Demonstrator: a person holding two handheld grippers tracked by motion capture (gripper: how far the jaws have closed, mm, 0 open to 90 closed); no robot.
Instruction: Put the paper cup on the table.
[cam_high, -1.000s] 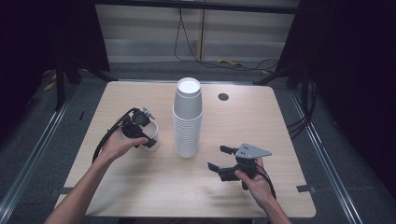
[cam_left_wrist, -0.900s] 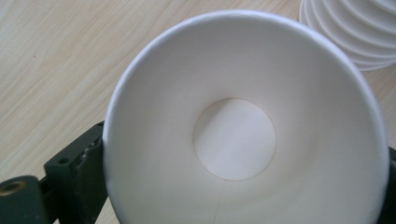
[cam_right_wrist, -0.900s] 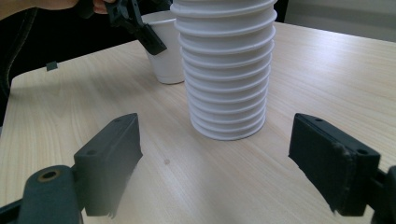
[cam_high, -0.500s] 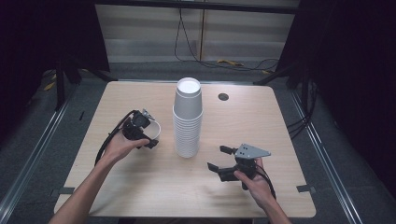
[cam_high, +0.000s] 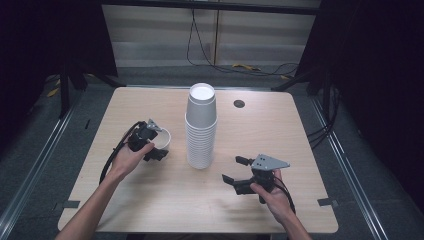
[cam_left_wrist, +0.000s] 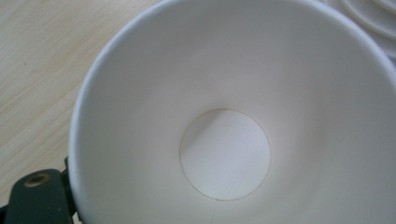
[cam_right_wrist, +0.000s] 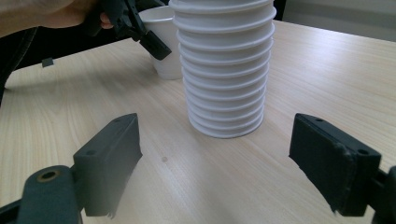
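Toward the left edge of the tabletop, the left gripper is gripping a single white paper cup at its rim, its jaws closing on the cup wall. From the left gripper view, that cup's open mouth is facing the camera, its round base showing inside, with one black jaw sitting at the lower left rim. At the middle of the tabletop, a tall stack of white cups is standing upright, mouths down, just beside the held cup. Near the front right corner, the right gripper is resting low over the wood, its jaws standing wide apart and holding nothing. Along the right gripper view, the stack is rising between the two black jaws, well beyond them, with the single cup standing behind it to the left. Near the far edge, a small dark round hole is sitting in the wood.
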